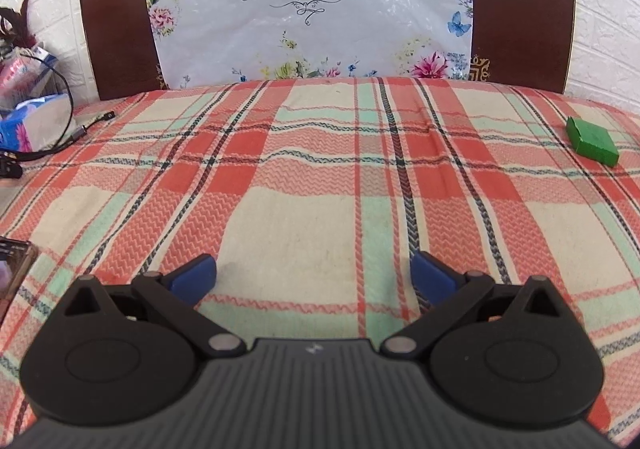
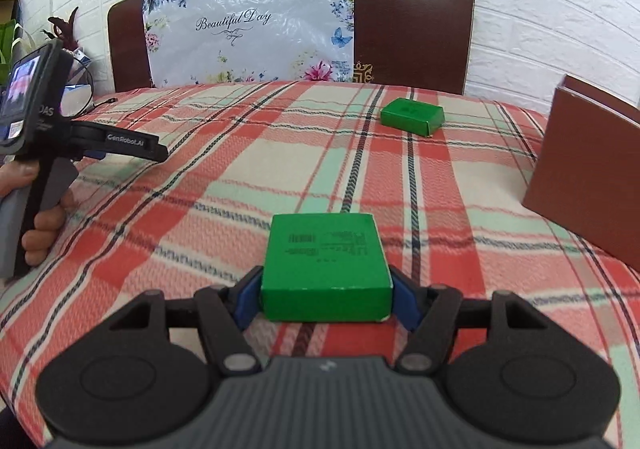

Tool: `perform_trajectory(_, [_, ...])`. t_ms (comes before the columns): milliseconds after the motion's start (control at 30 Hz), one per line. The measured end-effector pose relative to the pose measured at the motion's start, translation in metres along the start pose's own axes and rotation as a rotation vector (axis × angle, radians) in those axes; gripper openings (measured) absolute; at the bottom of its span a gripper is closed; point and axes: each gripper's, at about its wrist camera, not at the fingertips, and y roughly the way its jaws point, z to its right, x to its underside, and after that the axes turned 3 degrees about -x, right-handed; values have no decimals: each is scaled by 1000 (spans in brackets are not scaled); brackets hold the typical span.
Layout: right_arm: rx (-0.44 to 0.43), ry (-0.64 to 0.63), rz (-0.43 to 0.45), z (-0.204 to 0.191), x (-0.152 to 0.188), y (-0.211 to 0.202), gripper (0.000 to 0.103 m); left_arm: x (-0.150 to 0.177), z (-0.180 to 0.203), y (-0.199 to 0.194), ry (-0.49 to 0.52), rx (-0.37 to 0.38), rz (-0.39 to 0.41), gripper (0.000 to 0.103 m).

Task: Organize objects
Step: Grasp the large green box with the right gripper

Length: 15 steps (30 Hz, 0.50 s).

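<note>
Left gripper (image 2: 160,151) reads "GenRobot.AI"; headboard sheet (image 1: 308,5) reads "Beautiful Day".

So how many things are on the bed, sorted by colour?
Green boxes: 2, one held in the right tool as the near green box, one far green box lying further back.
Brown box: 1, at the right edge.
Total: 3.
</note>
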Motion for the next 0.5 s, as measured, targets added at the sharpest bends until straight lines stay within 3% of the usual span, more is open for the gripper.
perform_trajectory(367, [9,0,37,0,13,-10,65,11,13,-19,60,-74,29,103])
perform_trajectory(500, [14,9,42,0,14,-10,69,13,13,-23,59,-79,27,103])
